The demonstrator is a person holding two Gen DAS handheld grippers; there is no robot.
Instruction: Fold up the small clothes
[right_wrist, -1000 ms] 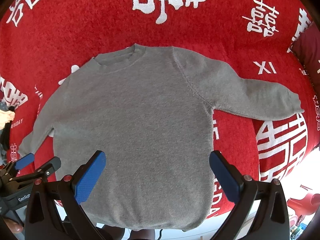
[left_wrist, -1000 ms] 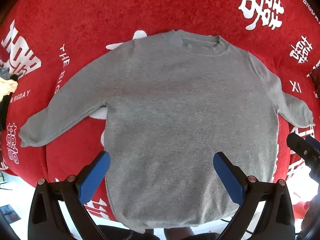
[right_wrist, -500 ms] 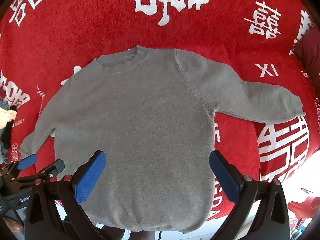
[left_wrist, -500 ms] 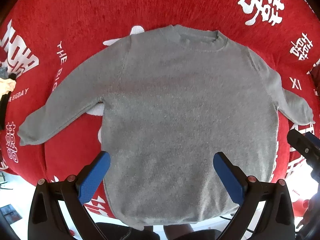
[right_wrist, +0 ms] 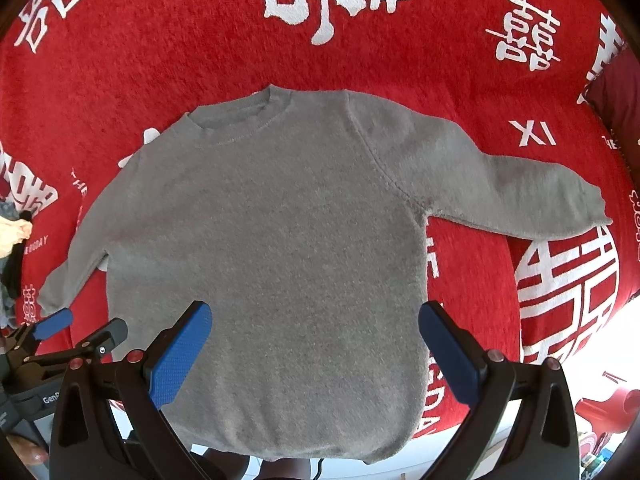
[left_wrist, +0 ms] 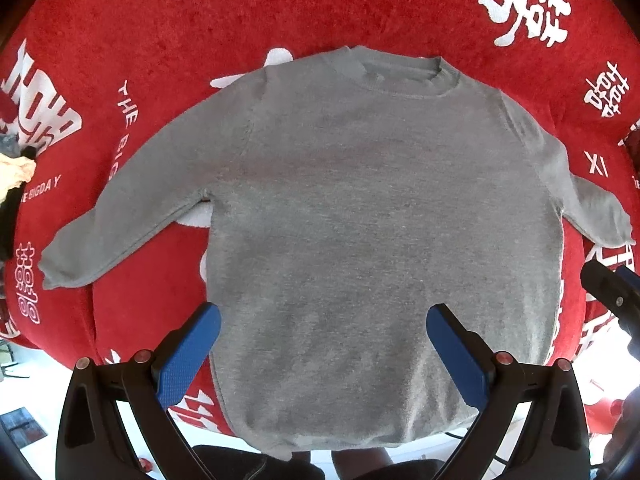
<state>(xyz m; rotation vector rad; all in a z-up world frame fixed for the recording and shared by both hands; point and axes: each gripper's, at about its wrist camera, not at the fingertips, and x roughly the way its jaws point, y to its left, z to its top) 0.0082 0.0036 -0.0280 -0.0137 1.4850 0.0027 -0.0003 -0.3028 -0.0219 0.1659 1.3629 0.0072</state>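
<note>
A small grey sweater point(left_wrist: 376, 216) point(right_wrist: 272, 248) lies flat and face up on a red cover, collar away from me, both sleeves spread out to the sides and its hem hanging over the near edge. My left gripper point(left_wrist: 324, 320) hovers open above the lower body of the sweater, blue pads wide apart and holding nothing. My right gripper point(right_wrist: 316, 316) is open too, above the same lower part, a little further right. The left gripper point(right_wrist: 76, 330) also shows at the left edge of the right wrist view.
The red cover point(left_wrist: 200, 32) point(right_wrist: 480, 80) with white lettering spans a rounded cushion surface. A pile of other clothes point(left_wrist: 12, 176) point(right_wrist: 12, 240) sits at the far left. A dark red cushion point(right_wrist: 616, 100) lies at the right. White floor point(right_wrist: 612, 344) shows beyond the near edge.
The sweater sits slightly lower and nearer in both views, so both grippers have crept forward over it. Both stay open.
</note>
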